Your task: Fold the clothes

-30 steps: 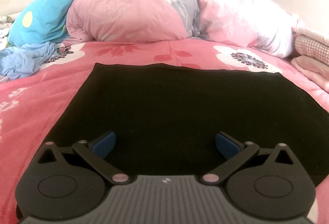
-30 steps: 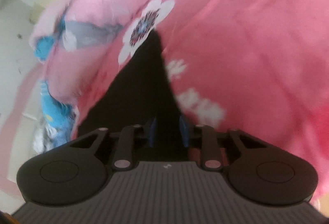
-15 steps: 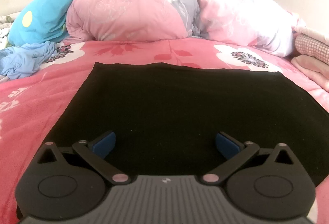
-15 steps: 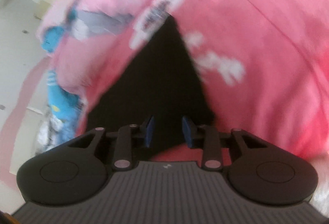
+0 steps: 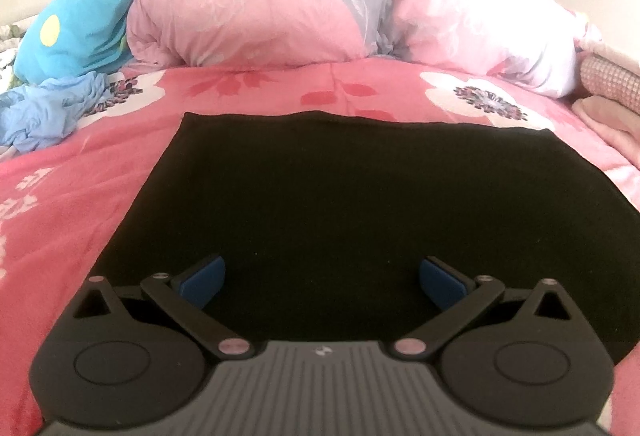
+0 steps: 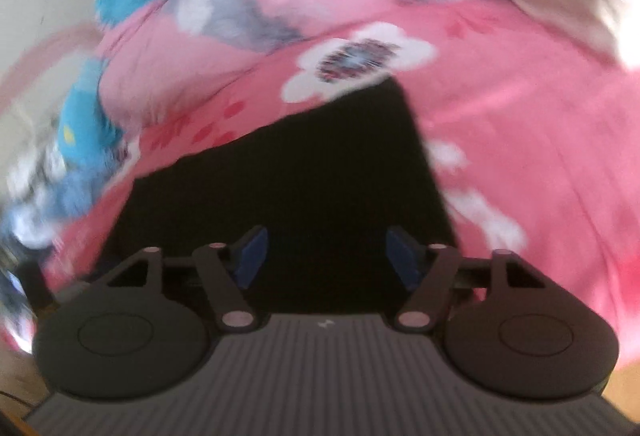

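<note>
Lying flat beneath both tools' spread jaws, black garment (image 5: pixel 360 196).

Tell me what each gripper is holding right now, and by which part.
Nothing is held. The left gripper is wide open over the flat black cloth garment. The right gripper is opening, with nothing pinched between its fingers.

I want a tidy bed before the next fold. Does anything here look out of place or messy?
The black garment lies flat and square on the pink bedspread. The one messy item is a crumpled light blue cloth bunched at the far left edge, beside the blue pillow.
</note>
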